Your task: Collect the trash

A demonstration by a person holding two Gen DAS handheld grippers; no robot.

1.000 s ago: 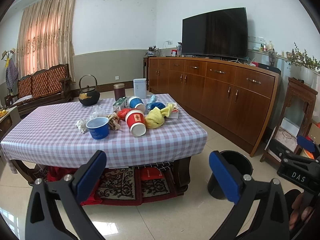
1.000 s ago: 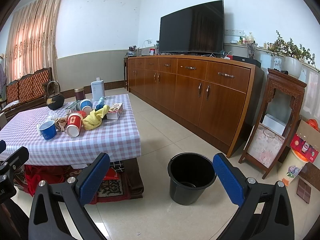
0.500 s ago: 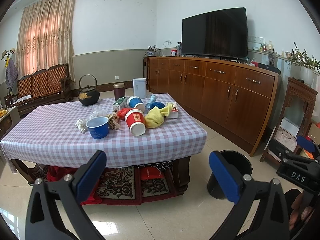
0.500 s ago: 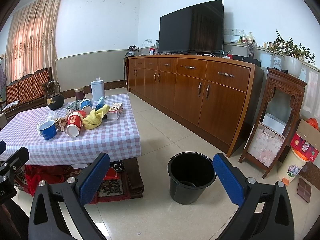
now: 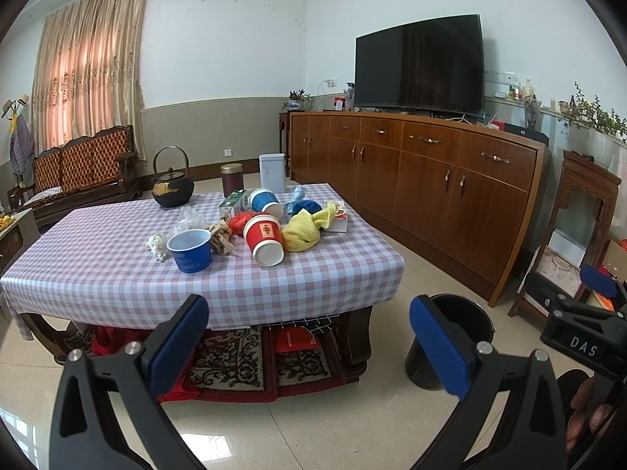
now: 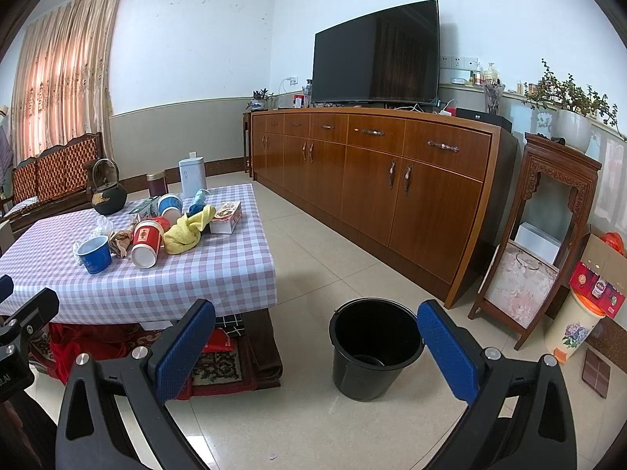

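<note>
Left wrist view: the left gripper [image 5: 309, 337] is seen with fingers spread wide, nothing held; cups and wrappers are heaped on the desk [image 5: 117, 274] beyond. Right wrist view: the right gripper [image 6: 315, 342] is likewise wide and empty; the black bucket [image 6: 374, 352] is found on the floor, right of the desk, near.

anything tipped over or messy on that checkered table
Yes. The red paper cup and a blue-banded cup lie on their sides among crumpled wrappers and a bunched yellow cloth. The blue cup stands upright. Both tongs are open, holding nothing.
</note>
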